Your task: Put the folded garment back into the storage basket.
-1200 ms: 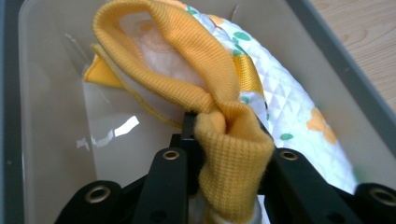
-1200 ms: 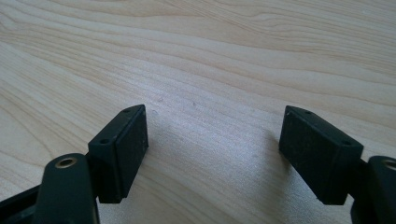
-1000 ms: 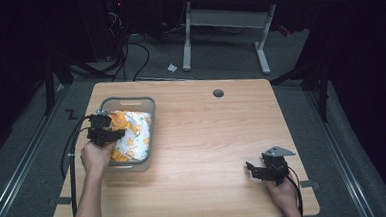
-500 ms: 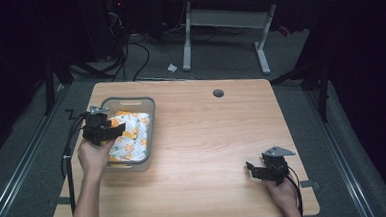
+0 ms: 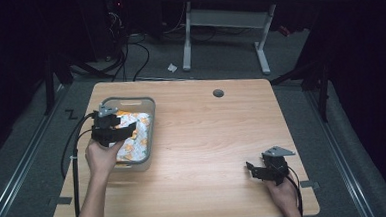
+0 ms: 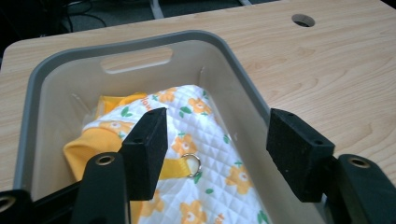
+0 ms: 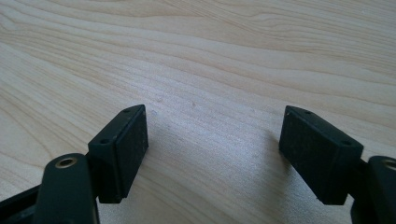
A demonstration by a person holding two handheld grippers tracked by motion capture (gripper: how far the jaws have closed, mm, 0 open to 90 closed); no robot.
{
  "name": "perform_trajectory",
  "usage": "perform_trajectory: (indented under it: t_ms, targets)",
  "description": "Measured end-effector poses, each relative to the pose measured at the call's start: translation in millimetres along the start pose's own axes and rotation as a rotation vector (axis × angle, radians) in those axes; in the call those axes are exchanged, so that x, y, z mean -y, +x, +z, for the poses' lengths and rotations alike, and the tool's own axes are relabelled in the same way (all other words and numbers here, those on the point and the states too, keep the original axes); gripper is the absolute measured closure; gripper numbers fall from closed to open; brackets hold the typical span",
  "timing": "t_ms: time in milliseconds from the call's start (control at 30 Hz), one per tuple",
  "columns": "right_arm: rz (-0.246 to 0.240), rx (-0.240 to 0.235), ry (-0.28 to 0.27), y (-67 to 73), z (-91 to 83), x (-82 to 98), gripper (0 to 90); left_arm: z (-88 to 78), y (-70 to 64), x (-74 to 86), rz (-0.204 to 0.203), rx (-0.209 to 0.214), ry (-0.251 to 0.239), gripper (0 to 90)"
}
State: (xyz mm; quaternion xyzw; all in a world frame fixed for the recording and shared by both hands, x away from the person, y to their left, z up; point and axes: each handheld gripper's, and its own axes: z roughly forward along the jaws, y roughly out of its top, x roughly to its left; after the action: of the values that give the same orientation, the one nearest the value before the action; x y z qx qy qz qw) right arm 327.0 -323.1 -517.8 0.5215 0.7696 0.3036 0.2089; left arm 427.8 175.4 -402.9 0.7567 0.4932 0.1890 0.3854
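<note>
The left gripper [image 5: 113,134] is lifting off the quilted cloth [image 6: 205,154], jaws just opening and gripping nothing; a second ago it was down on it. The cloth is lying in the bin [image 5: 150,136], seemingly unmoved. The right gripper [image 7: 212,154] is resting wide open and empty on the table [image 5: 207,138].

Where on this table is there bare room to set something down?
Bare wood runs from the grey bin across to the table's right edge, between the cable hole and the right gripper. Crowded: the bin, holding flowered quilted fabric, with the left gripper open above it.
</note>
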Motion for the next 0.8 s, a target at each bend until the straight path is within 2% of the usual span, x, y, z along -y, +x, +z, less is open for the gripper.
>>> perform_trajectory:
  t_ms: [133,267,533,600,800]
  targets:
    - [0.000,0.000,0.000,0.0,0.0,0.0,24.2,-3.7,-10.5,0.1,0.014,0.013,-0.016,38.7]
    - [-0.001,0.000,0.000,-0.1,0.0,0.0,24.2,-3.8,-19.5,-0.1,0.025,-0.003,-0.003,40.3]
    - [0.000,0.000,0.000,0.0,0.0,0.0,24.2,-7.1,-35.3,-1.2,0.042,0.019,-0.025,39.6]
    - [-0.001,0.000,0.000,0.0,0.0,0.0,24.2,-7.9,-39.2,-0.7,0.052,0.008,-0.027,38.9]
    - [0.000,0.000,0.000,0.0,0.0,0.0,24.2,-10.2,-50.0,2.8,0.041,0.028,-0.042,38.0]
